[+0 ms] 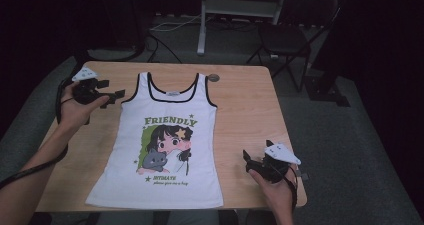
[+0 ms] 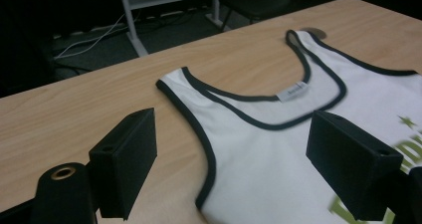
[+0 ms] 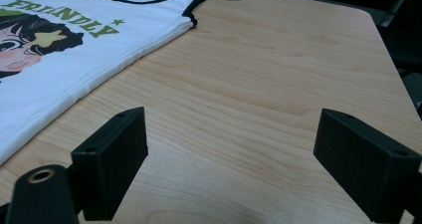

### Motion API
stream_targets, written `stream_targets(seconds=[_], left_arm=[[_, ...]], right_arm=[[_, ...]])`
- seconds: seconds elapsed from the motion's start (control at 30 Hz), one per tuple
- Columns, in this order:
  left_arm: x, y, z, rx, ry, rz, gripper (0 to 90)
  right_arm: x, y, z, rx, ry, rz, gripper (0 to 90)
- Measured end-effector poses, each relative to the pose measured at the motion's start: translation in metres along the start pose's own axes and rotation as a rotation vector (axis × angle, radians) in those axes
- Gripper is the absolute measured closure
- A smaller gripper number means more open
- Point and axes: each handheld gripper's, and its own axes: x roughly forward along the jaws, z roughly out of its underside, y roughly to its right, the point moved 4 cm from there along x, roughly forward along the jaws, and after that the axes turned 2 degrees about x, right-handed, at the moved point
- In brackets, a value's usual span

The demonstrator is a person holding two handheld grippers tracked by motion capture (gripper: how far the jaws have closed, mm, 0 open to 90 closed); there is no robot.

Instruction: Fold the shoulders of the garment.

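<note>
The tank top [image 1: 165,135] lies flat and face up in the middle of the wooden surface [image 1: 245,110], its neck toward the far edge and its hem toward the person's edge. It is white with black trim along the neck and armholes, and its front carries the green word FRIENDLY above a cartoon girl holding a grey cat. A small white label sits inside the back of the neck. Beyond the tank top's right strap, a round hole [image 1: 214,77] is set in the surface near the far edge. The left tool [image 1: 114,96] is held beside the tank top's left strap, just off the cloth, with its jaws spread wide and nothing between them; in the left gripper view the left tool [image 2: 249,154] looks over that strap and the neckline, one jaw over bare wood and the other over the white cloth. The right tool [image 1: 248,161] is held to the right of the tank top's lower half, apart from the cloth and near the person's edge of the surface. In the right gripper view the right tool [image 3: 239,164] has its jaws wide apart, empty, over bare wood, with the tank top's side seam off to its left.
</note>
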Motion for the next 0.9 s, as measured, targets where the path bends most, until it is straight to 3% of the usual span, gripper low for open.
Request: stream_targets(seconds=[0.27, 0.8, 0.9], left_arm=[[0.029, -0.002, -0.008, -0.006, -0.035, 0.001, 19.9], [0.075, -0.011, -0.018, -0.061, -0.075, 0.004, 19.9], [0.083, -0.013, -0.018, -0.055, -0.088, -0.004, 19.9]], right_arm=[[0.000, -0.001, 0.000, -0.017, -0.005, -0.003, 13.3], [0.001, -0.001, 0.000, -0.016, -0.008, -0.008, 13.3], [0.001, -0.001, 0.000, -0.014, -0.006, -0.009, 13.2]])
